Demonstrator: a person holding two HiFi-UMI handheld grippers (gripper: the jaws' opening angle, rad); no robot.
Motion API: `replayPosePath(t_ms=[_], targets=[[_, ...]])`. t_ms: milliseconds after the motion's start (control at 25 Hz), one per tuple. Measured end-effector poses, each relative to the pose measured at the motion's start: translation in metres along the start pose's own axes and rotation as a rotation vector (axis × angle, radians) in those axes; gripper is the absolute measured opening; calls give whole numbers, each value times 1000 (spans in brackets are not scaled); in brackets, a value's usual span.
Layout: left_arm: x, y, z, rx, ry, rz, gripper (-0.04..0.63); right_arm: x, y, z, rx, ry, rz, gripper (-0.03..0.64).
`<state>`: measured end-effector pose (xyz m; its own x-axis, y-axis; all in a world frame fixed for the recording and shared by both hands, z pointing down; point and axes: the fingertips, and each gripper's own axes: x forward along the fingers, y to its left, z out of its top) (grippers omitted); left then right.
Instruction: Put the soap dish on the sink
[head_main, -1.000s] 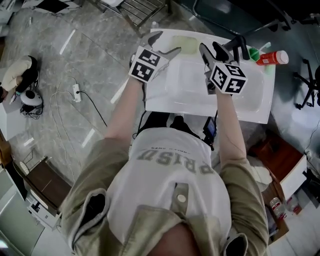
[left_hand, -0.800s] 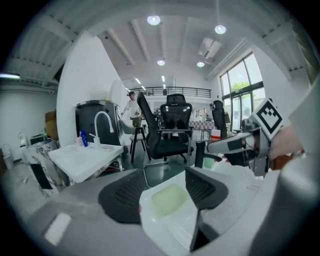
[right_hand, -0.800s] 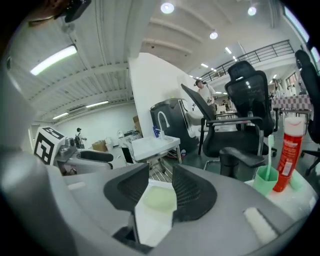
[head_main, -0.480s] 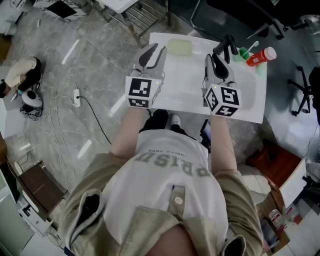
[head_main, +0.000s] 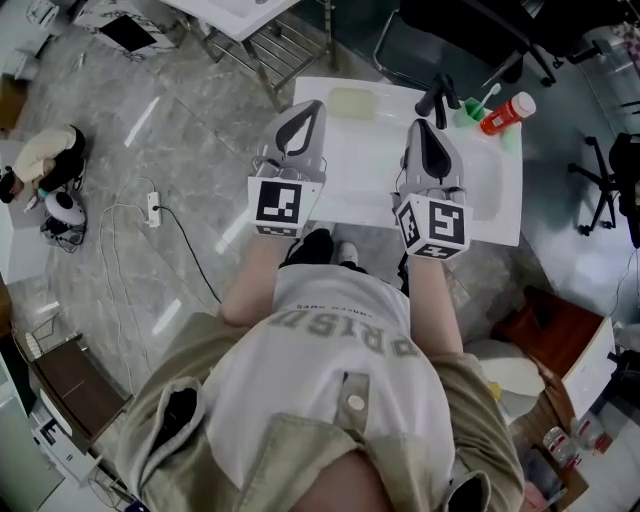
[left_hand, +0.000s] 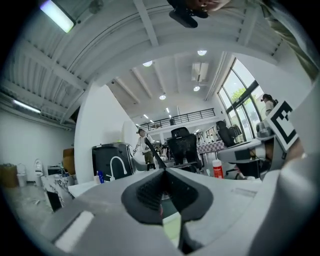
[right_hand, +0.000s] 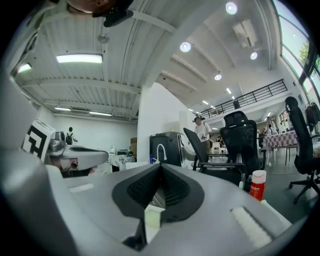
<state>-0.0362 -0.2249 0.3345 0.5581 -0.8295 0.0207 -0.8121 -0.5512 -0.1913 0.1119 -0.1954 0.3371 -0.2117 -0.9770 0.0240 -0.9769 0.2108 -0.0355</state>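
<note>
- The white sink (head_main: 345, 190) stands below, in front of the person.
- The left gripper (head_main: 311, 108) and right gripper (head_main: 421, 128) hang side by side above it. Each pair of jaws has just been closing and is pressed together, with nothing between.
- The soap dish (head_main: 352, 102), pale green, seems to rest on the sink's far left corner, apart from both grippers.

A red bottle (head_main: 503, 112) shows at one o'clock, with a green cup (head_main: 470, 107) holding a toothbrush just beside it at its nine o'clock. A black chair (head_main: 470, 30) stands at twelve and a metal rack (head_main: 285, 30) at eleven. On the grey floor (head_main: 150, 130), a power strip (head_main: 153, 208) with its cable lies at nine.
</note>
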Motion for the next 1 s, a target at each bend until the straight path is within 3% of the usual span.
replayPosePath(t_ms=[280, 400, 760, 1000], targets=[[-10, 5, 22, 16, -58, 33, 7, -13, 5, 22, 13, -57, -1, 5], [-12, 9, 32, -13, -71, 65, 6, -13, 5, 28, 14, -74, 0, 5], [-8, 13, 38, -26, -90, 70, 6, -11, 5, 42, -96, -91, -18, 1], [-6, 20, 36, -27, -78, 76, 6, -10, 9, 49, -114, -97, 4, 0]])
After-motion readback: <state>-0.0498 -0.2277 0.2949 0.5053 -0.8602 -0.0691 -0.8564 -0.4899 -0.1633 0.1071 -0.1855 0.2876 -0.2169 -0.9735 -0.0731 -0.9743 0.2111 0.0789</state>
